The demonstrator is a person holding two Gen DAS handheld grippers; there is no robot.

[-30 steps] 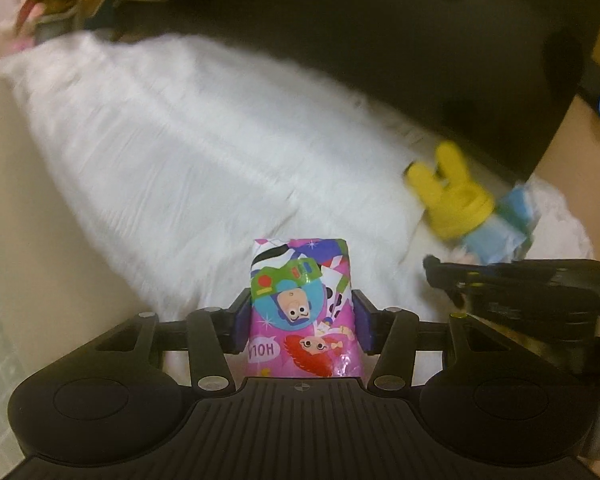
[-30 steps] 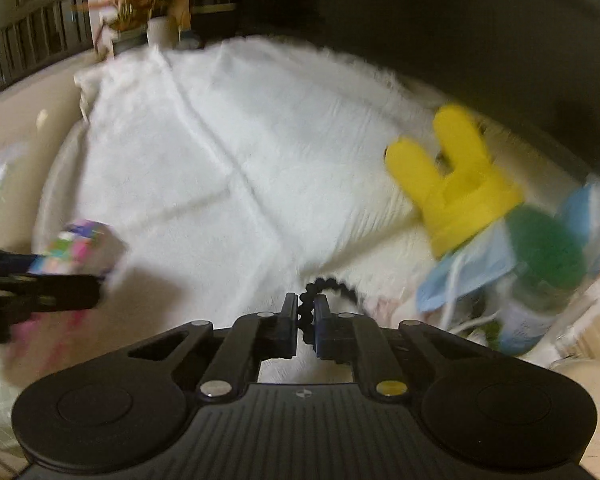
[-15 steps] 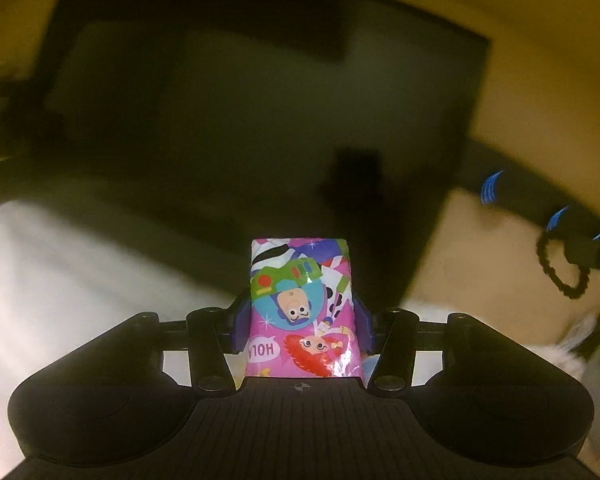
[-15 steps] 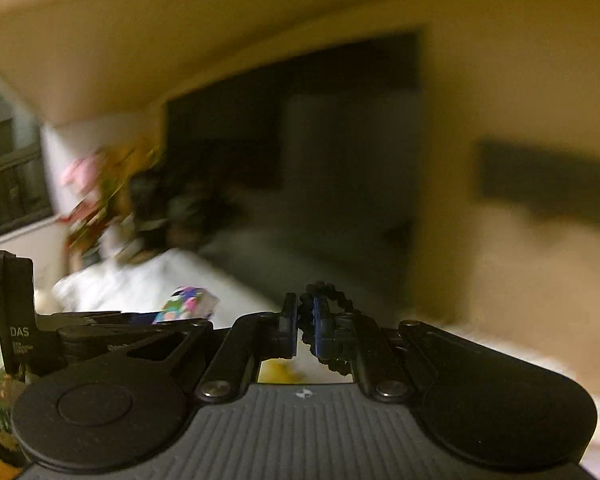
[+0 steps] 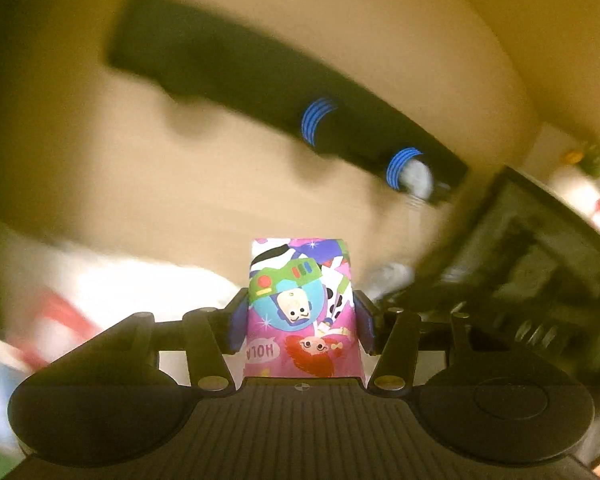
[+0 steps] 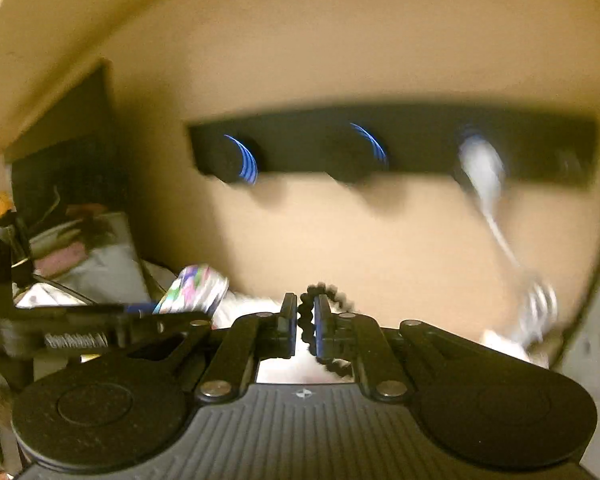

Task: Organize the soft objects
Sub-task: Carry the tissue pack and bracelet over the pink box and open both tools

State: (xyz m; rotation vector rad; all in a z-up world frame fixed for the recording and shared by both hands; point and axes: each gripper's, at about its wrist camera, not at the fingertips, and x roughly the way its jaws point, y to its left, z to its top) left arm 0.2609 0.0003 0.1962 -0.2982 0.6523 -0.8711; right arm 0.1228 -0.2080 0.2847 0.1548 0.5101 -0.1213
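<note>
My left gripper [image 5: 300,316] is shut on a pink cartoon-printed tissue pack [image 5: 300,308] and holds it up in the air, facing the wall. The pack also shows in the right wrist view [image 6: 194,290] at the left, with the left gripper [image 6: 140,312] below it. My right gripper [image 6: 305,322] is shut on a black beaded hair tie [image 6: 320,294], which loops out above and below the fingers. Both views are blurred.
A black wall rack [image 6: 400,144] with blue-ringed pegs [image 6: 242,158] hangs on the beige wall ahead; a white item [image 6: 482,170] dangles from its right part. The rack also shows in the left wrist view [image 5: 284,88]. Clutter lies at the left [image 6: 80,256].
Both grippers have lifted away from the white blanket and swung toward the wall rack, which is now nearer and central. Each still holds its item.
</note>
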